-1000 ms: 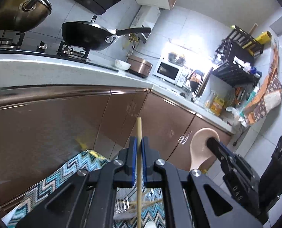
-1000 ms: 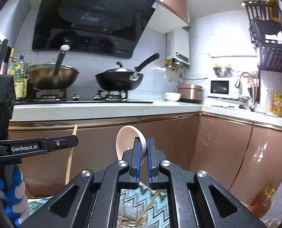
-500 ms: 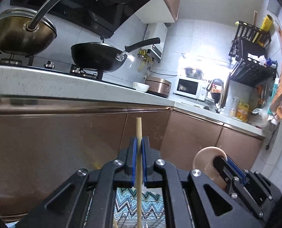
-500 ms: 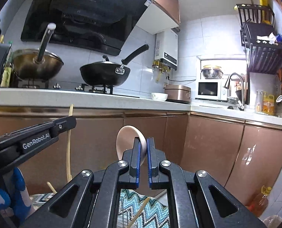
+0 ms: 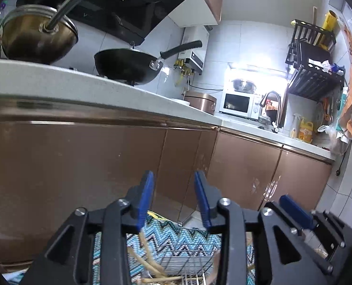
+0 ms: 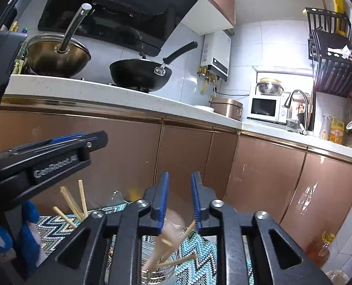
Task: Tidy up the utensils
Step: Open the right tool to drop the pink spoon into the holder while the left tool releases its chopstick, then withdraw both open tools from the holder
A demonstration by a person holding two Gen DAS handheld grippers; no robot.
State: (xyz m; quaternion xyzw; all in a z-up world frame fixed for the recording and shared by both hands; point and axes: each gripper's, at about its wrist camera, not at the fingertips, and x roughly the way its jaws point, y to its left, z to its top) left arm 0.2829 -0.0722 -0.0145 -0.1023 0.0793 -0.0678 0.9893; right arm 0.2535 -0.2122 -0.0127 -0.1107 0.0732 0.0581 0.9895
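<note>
So both my grippers are low over the teal zigzag-patterned mat (image 6: 199,244) in front of the brown cabinets (image 5: 242,166). My left gripper (image 5: 174,199) has its jaws opening, nothing pinched between them; the thin wooden chopsticks (image 5: 150,258) lean in the wire basket (image 5: 185,263) right below. My right gripper (image 6: 178,201) is opening too, with the pale wooden spoon (image 6: 161,244) blurry under its jaws, in the wire holder (image 6: 157,273) with more sticks.
</note>
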